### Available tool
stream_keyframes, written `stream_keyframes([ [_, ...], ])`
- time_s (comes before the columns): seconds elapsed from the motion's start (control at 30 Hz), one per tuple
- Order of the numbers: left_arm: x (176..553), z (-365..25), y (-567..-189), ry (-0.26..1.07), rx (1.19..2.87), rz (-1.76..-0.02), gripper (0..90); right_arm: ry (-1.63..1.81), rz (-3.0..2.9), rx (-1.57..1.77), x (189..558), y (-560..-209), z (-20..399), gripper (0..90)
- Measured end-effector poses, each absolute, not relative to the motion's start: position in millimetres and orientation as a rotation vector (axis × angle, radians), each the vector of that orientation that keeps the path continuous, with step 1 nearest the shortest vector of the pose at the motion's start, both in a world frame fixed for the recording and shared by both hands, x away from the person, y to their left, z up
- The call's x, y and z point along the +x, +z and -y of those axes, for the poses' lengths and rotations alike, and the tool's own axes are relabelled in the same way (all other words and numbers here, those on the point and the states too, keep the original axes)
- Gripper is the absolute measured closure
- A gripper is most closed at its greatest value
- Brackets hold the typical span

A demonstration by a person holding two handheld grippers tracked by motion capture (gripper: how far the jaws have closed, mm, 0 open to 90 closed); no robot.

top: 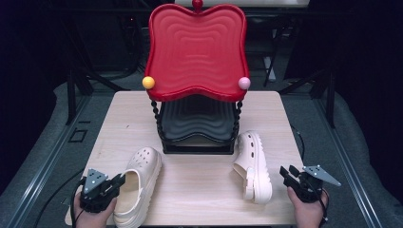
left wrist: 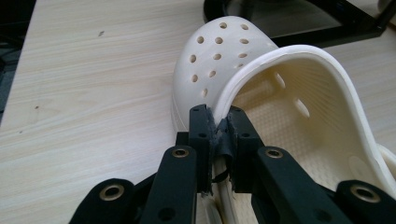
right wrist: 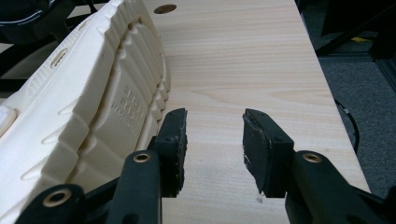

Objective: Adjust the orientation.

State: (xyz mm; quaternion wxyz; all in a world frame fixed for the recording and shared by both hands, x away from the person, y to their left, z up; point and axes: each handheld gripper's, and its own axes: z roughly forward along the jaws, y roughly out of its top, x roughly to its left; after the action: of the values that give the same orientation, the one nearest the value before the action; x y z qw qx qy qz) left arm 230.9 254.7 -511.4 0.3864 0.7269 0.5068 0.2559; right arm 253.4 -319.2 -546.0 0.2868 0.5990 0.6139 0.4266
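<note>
In the high view, a light wooden table (top: 199, 185) carries a two-tier rack (top: 197, 95) at the middle of its far edge, with a red wavy tray (top: 196, 50) on top and a black tray (top: 197, 121) beneath. A yellow ball (top: 148, 82) and a pink ball (top: 244, 83) sit at the red tray's front corners. Near the table's near left corner lies a cream clog (top: 135, 186), upright with its opening facing up and its toe pointing toward the rack. The left gripper (top: 117, 181) meets this clog at its left rim, held by a hand (top: 90, 213) at the near edge. Toward the near right corner a second cream clog (top: 252, 166) lies tipped on its side. The right gripper (top: 287, 172) sits just to the right of it, close to the right edge.

In the left gripper view, the two black jaws are pinched nearly together on the thin rim of the cream clog (left wrist: 261, 93), at the side of the foot opening; the perforated toe lies beyond.

In the right gripper view, the jaws stand well apart with bare table (right wrist: 243, 60) between them and hold nothing. The ridged sole of the second cream clog (right wrist: 88, 107) lies just beside the left jaw; whether they touch is unclear.
</note>
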Motion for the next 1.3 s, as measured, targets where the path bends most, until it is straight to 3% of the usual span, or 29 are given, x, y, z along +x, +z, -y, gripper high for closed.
stream_keyframes([
  [0.83,243,-162,-529,0.614,1.891,-1.216,82.7,1.156,-1.635,1.596,253,-545,318,59.4],
  [1.3,242,-142,-532,0.585,1.893,-1.188,78.5,1.136,-1.640,1.587,253,-544,317,60.4],
])
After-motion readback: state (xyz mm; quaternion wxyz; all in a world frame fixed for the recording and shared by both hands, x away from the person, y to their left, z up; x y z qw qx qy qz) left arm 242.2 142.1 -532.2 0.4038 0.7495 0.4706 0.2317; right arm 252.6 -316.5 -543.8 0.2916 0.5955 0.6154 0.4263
